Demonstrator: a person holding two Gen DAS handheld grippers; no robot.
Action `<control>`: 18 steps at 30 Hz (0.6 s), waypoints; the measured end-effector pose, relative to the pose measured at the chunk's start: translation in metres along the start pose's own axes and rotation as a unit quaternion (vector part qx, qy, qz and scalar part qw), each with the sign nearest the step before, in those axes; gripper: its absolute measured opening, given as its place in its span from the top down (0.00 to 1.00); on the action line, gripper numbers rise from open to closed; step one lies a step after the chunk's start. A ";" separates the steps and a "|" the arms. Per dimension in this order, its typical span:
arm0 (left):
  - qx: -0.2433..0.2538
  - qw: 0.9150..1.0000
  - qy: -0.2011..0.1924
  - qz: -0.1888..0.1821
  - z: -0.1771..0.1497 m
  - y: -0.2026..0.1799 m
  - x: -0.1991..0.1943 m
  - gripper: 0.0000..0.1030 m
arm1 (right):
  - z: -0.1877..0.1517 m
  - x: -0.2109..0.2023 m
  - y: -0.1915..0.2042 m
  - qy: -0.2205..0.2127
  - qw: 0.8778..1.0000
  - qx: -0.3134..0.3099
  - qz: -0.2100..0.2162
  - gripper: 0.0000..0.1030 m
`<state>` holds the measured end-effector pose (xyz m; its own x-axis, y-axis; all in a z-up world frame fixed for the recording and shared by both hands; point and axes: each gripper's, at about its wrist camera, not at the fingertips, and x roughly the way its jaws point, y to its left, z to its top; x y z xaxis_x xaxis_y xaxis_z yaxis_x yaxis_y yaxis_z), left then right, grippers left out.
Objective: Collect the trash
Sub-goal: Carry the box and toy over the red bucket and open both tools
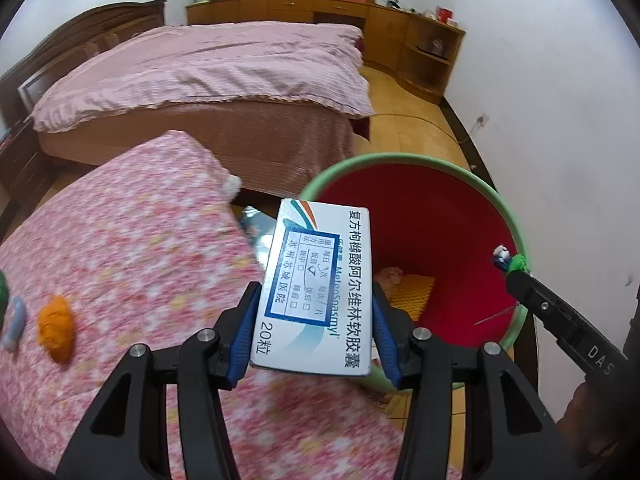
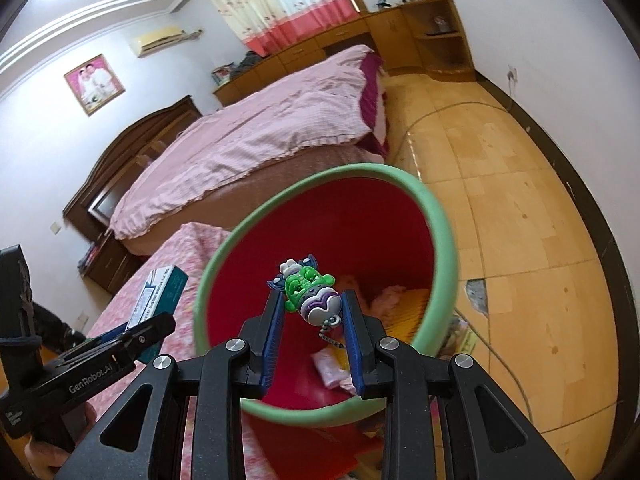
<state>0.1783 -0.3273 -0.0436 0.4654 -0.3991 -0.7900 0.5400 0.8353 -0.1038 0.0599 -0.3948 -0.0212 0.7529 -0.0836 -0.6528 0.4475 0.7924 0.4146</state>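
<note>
Left gripper (image 1: 316, 316): fingers pinching medicine box (image 1: 316, 288) flat, bin (image 1: 516, 224) just beyond. Right gripper (image 2: 312, 316): fingers pinching toy keychain (image 2: 310, 294) above bin mouth, ready to drop.

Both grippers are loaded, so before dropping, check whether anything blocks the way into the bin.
Nothing visible does. The medicine box and toy keychain are each held at the bin's open mouth; only some trash lies at the bottom.

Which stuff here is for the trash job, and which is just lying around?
For the job:
- medicine box, in the left gripper
- toy charm, in the right gripper
- bin, with scraps already inside

Just lying about:
- bed
- orange lump on the floral cover
- shelves
</note>
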 end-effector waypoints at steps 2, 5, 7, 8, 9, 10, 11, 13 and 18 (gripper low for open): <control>0.006 1.000 0.006 -0.008 0.002 -0.008 0.009 0.49 | 0.000 0.003 -0.006 0.003 1.000 0.006 -0.004 0.72; 0.013 1.000 0.016 -0.017 0.005 -0.018 0.023 0.49 | 0.003 0.008 -0.014 0.007 1.000 0.013 -0.007 0.72; 0.016 0.999 0.020 -0.022 0.006 -0.023 0.029 0.49 | 0.004 0.012 -0.018 0.010 1.000 0.016 -0.008 0.72; 0.018 0.999 0.022 -0.026 0.006 -0.025 0.032 0.49 | 0.005 0.014 -0.019 0.010 1.000 0.016 -0.008 0.72; 0.019 0.999 0.023 -0.030 0.006 -0.027 0.034 0.49 | 0.006 0.015 -0.020 0.011 1.000 0.016 -0.009 0.72; 0.021 0.999 0.023 -0.034 0.007 -0.028 0.036 0.49 | 0.007 0.017 -0.021 0.012 1.000 0.016 -0.008 0.71; 0.022 0.999 0.023 -0.036 0.008 -0.029 0.038 0.49 | 0.007 0.019 -0.021 0.013 1.000 0.017 -0.008 0.71; 0.022 0.999 0.023 -0.038 0.009 -0.030 0.042 0.49 | 0.007 0.021 -0.022 0.017 1.000 0.018 -0.005 0.70; 0.014 0.999 0.026 -0.041 0.011 -0.027 0.048 0.49 | 0.009 0.027 -0.022 0.020 1.000 0.015 -0.010 0.70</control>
<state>0.1933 -0.3731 -0.0720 0.3818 -0.4442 -0.8105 0.5936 0.7900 -0.1533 0.0744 -0.4201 -0.0424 0.7241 -0.0740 -0.6857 0.4767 0.7722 0.4201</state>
